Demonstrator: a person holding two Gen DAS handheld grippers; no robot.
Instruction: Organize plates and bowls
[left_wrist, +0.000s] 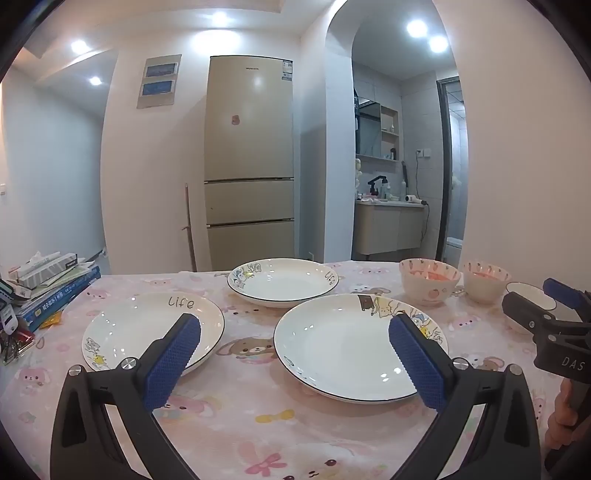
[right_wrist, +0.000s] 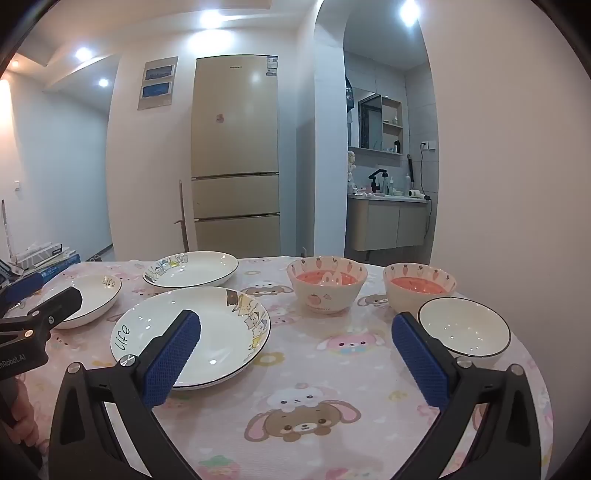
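Three white cartoon plates lie on the pink tablecloth: a left plate (left_wrist: 147, 332) (right_wrist: 88, 301), a far plate (left_wrist: 282, 281) (right_wrist: 190, 268) and a near big plate (left_wrist: 343, 347) (right_wrist: 199, 332). Two pink-lined carrot bowls (right_wrist: 327, 288) (right_wrist: 419, 290) (left_wrist: 428, 280) (left_wrist: 485, 280) and a white bowl (right_wrist: 463, 326) (left_wrist: 530, 299) stand to the right. My left gripper (left_wrist: 293, 334) is open and empty, hovering between the left and near plates. My right gripper (right_wrist: 295, 332) is open and empty, between the near plate and the white bowl.
A stack of books and boxes (left_wrist: 48, 284) sits at the table's left edge. A fridge (left_wrist: 249, 162) and a washroom alcove (left_wrist: 391, 221) stand beyond the far edge. The tablecloth (right_wrist: 314, 387) runs toward me.
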